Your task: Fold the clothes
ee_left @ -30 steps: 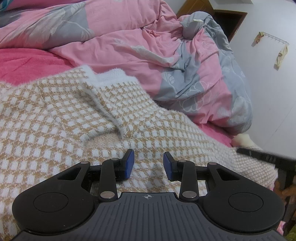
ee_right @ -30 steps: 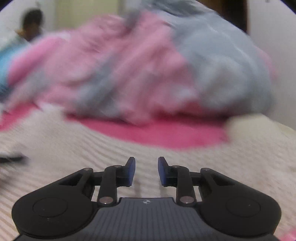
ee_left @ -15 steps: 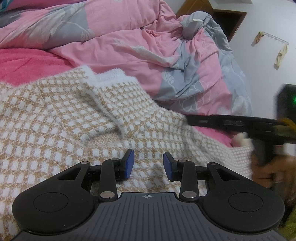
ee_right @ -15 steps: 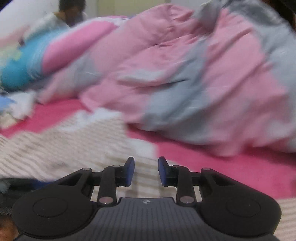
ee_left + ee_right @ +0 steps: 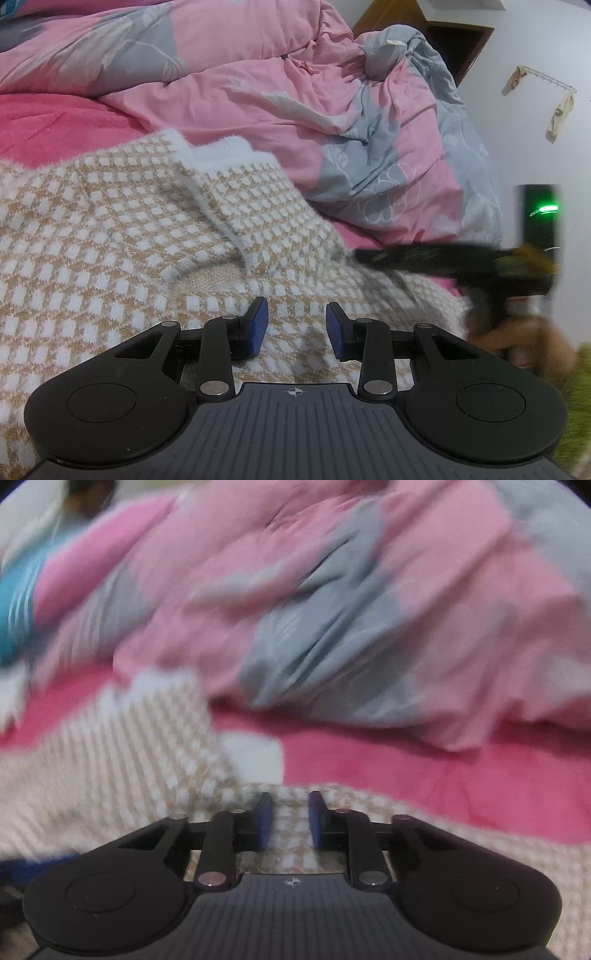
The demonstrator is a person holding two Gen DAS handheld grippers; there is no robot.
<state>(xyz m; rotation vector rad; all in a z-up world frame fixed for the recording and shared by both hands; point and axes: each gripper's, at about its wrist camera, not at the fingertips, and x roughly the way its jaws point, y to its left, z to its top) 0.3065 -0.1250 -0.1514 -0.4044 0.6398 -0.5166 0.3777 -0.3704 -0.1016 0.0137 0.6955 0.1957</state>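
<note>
Sweater (image 5: 110, 229) is lying flat on the bed (image 5: 48, 122); both tools, left tool (image 5: 296, 325) and right tool (image 5: 290, 821), are hovering released above it.

The left gripper (image 5: 296, 325) hangs low with jaws parted and empty. The right gripper (image 5: 290, 819), blurred, has jaws parted more narrowly, gripping nothing.

I saw a fuzzy knit sweater (image 5: 110, 236) lying below the smooth, creased cotton-like duvet (image 5: 295, 92); my left gripper (image 5: 295, 325) looked matt black plastic.
</note>
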